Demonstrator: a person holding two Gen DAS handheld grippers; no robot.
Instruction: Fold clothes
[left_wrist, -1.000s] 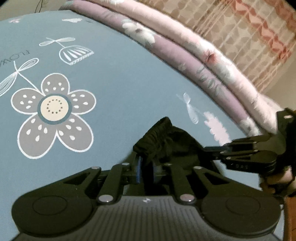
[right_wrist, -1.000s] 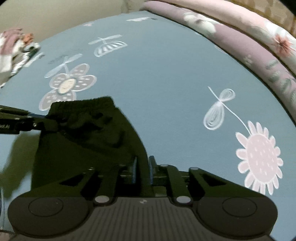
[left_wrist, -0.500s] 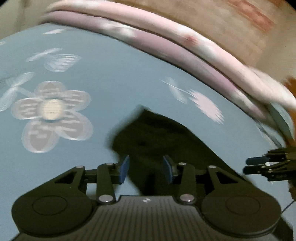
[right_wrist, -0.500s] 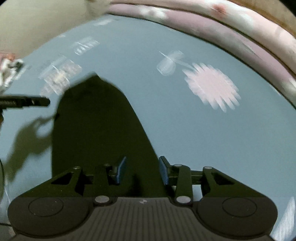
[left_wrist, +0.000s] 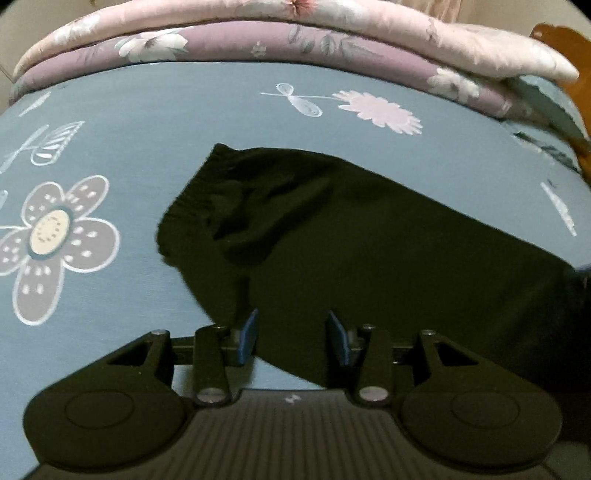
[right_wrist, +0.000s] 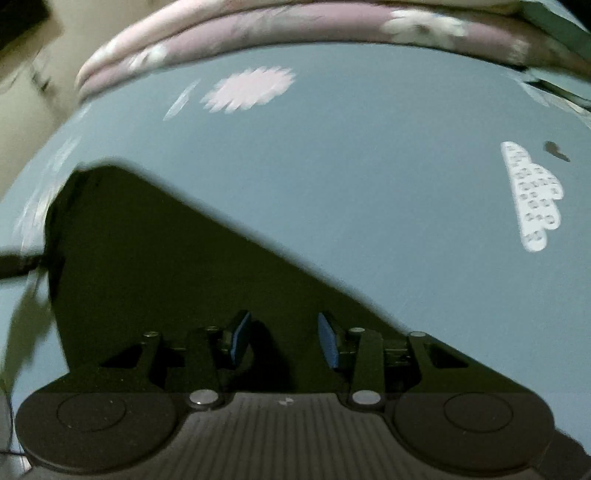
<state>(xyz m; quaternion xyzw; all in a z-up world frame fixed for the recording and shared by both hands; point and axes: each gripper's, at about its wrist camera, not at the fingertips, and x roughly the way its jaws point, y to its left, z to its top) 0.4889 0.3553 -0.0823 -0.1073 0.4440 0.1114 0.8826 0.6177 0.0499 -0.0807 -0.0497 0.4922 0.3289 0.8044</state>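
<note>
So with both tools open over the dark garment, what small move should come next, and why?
Probably lower the left tool and close on the black garment near its bunched elastic waistband. Both the left and the right tool are open and hold nothing, the garment lies flat on the blue sheet, and the waistband end looks rumpled, so it needs regripping to smooth or fold.

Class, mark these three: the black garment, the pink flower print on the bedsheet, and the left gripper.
black garment (left_wrist: 369, 243), left wrist view, middle of the cloth.
pink flower print (left_wrist: 380, 110), left wrist view, flower centre.
left gripper (left_wrist: 291, 336), left wrist view, midway between its fingertips.
</note>
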